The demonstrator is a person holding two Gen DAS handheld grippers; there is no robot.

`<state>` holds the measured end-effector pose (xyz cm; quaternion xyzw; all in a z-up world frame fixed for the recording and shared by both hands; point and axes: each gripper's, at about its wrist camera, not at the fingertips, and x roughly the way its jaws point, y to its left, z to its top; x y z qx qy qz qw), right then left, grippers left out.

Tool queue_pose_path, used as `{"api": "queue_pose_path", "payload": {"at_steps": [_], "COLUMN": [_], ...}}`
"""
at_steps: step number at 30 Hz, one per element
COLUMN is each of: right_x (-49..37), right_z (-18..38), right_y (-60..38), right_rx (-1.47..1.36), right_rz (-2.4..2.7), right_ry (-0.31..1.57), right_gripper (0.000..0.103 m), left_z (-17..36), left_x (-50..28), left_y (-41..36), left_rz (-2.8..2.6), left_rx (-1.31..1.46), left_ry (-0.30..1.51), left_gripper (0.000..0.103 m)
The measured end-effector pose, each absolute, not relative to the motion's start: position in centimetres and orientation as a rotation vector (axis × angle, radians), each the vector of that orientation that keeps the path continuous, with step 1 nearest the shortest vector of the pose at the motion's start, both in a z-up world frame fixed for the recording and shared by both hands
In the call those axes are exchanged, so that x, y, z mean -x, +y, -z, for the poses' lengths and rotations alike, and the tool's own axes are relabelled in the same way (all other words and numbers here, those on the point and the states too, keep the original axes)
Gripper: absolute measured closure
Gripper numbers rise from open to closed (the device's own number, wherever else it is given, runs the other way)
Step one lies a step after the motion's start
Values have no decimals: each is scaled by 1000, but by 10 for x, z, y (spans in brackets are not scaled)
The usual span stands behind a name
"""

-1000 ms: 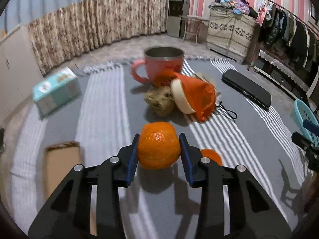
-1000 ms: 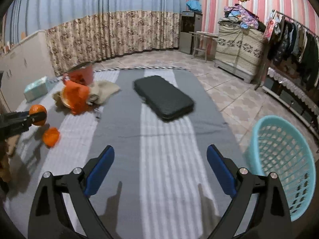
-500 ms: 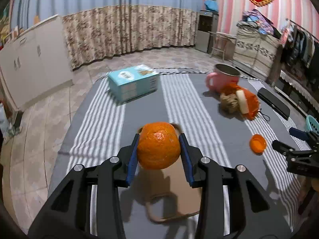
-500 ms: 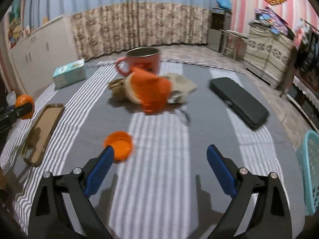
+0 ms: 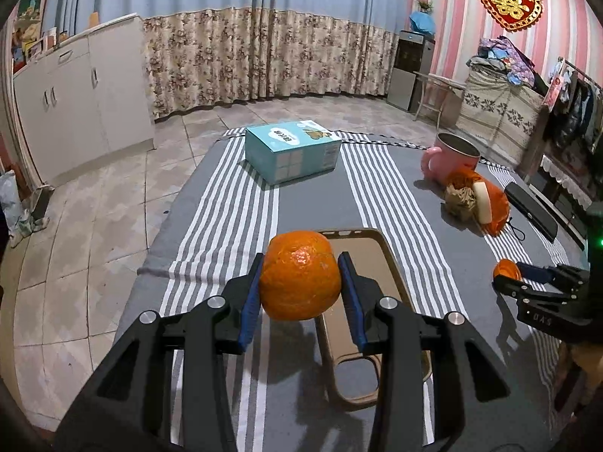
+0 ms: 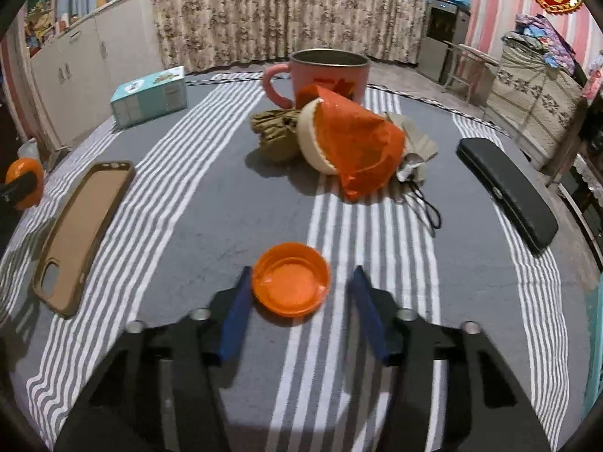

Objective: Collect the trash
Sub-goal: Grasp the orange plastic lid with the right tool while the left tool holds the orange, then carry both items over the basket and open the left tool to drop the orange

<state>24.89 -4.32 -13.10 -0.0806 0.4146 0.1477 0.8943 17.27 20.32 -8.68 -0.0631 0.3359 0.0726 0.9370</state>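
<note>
Left tongs (image 5: 300, 286) grip an orange (image 5: 300, 275); right tongs (image 6: 297, 301) gape around an ungrasped orange cap (image 6: 291, 283) mid-tabletop, so collection seems barely begun.

A tiled floor (image 5: 94, 226) meets white cabinets (image 5: 86, 94), floral curtains (image 5: 264, 56) and a pink striped wall (image 5: 452, 19).

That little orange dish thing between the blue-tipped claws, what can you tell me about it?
The orange cap is a small, round, shallow lid that looks like glossy plastic, lying open side up with a raised rim. It rests flat on the striped cloth, between the open fingers of the right gripper; I cannot tell whether either finger touches it. In the left wrist view it shows at the same gripper's tips.
</note>
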Motion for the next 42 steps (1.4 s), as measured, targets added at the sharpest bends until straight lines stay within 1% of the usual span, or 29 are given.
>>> {"api": "queue_pose_path", "payload": {"at_steps": [7,14,21,26,33,42], "right_x": [-231,-212,-198,-190,-187,-172], "right_z": [107,74,60,59,58,65], "right_y": [-72,-164,-291,-362,-421,-499], "right_rx": [107,85,3,-78,-73,-154], "right_rz": [-319,-204,-29,76,188,315], "right_ry": [758,678,675,650,615,623], "right_gripper": [63,63,63,63,63,63], "left_z": [74,58,52,49,42,45], "left_x": [-171,-182,-196,-204,-209,-216], "left_y": [183,138,63,3,-81,-217], "left_rz": [-148,-89,28,118,232,423], "left_rx": [76,61,18,-15,-64,-124], "left_ry": [677,645,637,634,616,587], "left_gripper": [65,65,65,65,65,65]}}
